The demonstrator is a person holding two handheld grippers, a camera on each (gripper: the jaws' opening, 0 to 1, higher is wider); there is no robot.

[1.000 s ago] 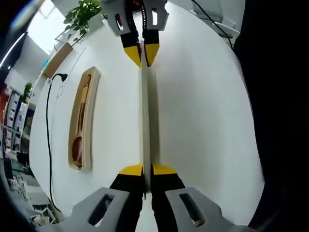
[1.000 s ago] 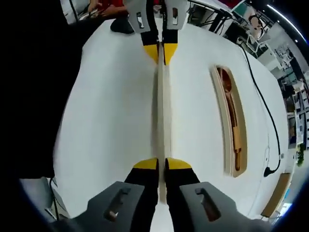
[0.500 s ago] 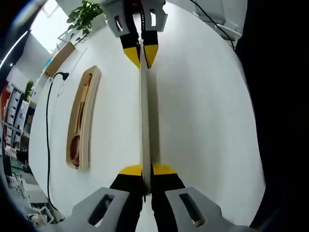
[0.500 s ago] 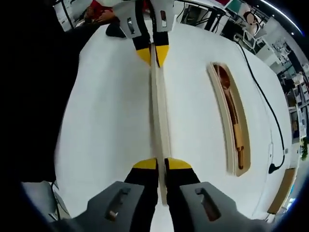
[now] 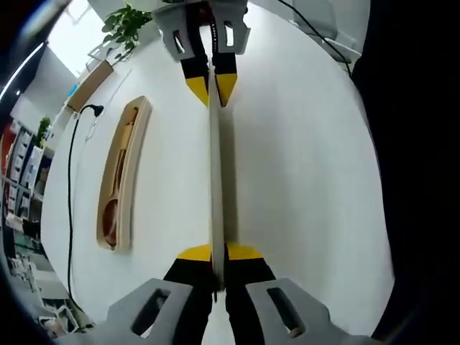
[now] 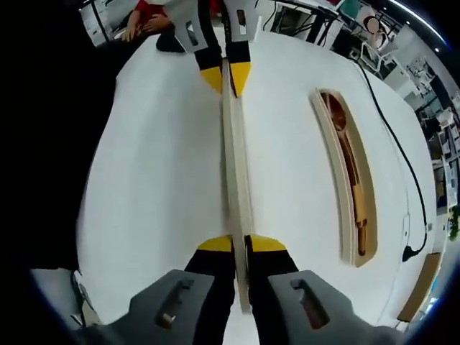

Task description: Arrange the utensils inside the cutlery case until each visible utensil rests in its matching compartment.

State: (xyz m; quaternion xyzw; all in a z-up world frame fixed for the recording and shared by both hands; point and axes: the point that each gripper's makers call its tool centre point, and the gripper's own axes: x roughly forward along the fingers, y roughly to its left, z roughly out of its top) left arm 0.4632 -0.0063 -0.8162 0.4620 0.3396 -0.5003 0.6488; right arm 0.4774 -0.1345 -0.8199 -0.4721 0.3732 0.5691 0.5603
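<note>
A long pale wooden panel hangs edge-on above the white table, held at both ends. My left gripper is shut on its near end in the left gripper view, and my right gripper is shut on the far end. In the right gripper view the same panel runs from my right gripper up to my left gripper. The open wooden cutlery case lies flat on the table beside it, with a wooden spoon resting inside the case.
A black cable with a plug runs along the table edge beyond the case. A potted plant stands at the far corner. Dark clothing borders the table opposite the case. A red-sleeved person sits at the table's end.
Both views have shifted slightly with the hands. The panel stays gripped at both ends and leans a little more in the right gripper view. The case and spoon lie where they were.
</note>
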